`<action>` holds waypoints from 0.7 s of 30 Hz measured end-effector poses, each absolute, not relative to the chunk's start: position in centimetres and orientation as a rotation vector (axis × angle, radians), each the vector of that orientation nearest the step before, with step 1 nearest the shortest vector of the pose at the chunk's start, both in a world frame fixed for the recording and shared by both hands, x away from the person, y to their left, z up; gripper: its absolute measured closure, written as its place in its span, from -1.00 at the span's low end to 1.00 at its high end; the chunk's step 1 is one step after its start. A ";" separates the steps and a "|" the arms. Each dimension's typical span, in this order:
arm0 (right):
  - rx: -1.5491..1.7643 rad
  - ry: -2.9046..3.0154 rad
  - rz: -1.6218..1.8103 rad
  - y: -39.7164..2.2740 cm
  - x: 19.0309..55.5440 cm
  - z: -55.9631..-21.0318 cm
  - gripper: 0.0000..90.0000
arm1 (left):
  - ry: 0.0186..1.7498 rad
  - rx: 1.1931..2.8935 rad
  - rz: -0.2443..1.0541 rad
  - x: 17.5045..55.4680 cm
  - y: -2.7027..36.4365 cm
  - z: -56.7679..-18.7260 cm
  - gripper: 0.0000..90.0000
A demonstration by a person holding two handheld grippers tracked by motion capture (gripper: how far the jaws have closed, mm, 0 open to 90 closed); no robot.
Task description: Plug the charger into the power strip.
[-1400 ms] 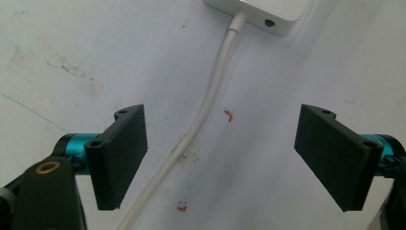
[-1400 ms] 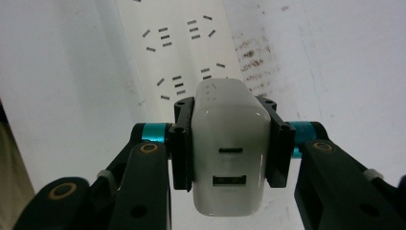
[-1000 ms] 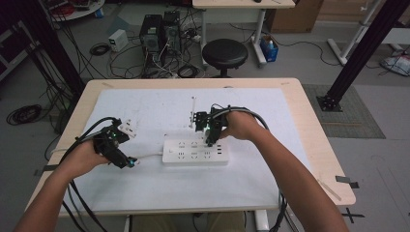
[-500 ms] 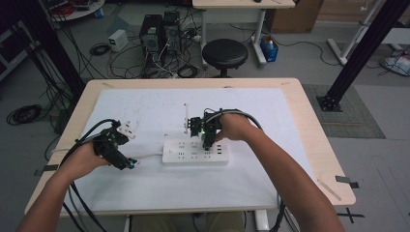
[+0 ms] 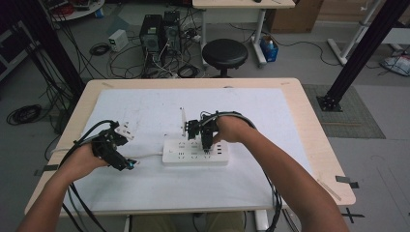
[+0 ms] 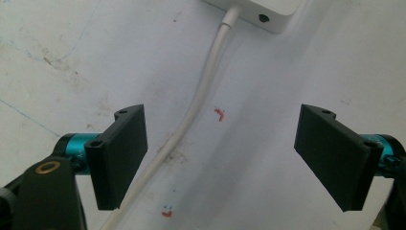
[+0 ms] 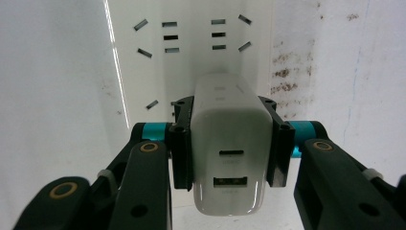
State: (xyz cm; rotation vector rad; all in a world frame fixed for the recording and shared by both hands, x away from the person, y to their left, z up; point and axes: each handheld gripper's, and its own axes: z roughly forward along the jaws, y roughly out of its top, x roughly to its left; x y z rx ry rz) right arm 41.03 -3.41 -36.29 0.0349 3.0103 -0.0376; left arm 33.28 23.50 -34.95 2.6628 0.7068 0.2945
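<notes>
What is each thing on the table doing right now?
Right gripper: shut on the white charger.
White charger: held over the power strip's sockets, USB ports facing the camera.
Power strip: lying flat on the white mat; whether the charger is plugged in, I can't tell.
Left gripper: open, holding nothing.
Strip's cable: lying loose on the mat between the open jaws.

Power strip (image 5: 195, 152) flat at mid-surface (image 5: 290, 96); its cord (image 5: 147, 156) trailing left to left gripper (image 5: 126, 164), jaws apart astride cord. Right gripper (image 5: 206, 146) above strip, clamping charger (image 7: 230, 148) over sockets. Stool (image 5: 224, 52) behind surface.
</notes>
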 end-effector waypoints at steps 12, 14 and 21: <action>0.029 3.025 -0.092 -2.5 41.3 -36.8 0.39 | 0.704 2.653 0.304 33.6 23.0 -34.4 -0.58; 0.035 3.028 -0.081 -2.6 41.4 -36.9 0.39 | 0.703 2.641 0.306 33.7 23.0 -34.3 -0.58; 0.128 3.067 0.062 -3.9 41.9 -37.0 0.38 | 0.702 2.642 0.298 33.8 23.1 -34.6 -0.58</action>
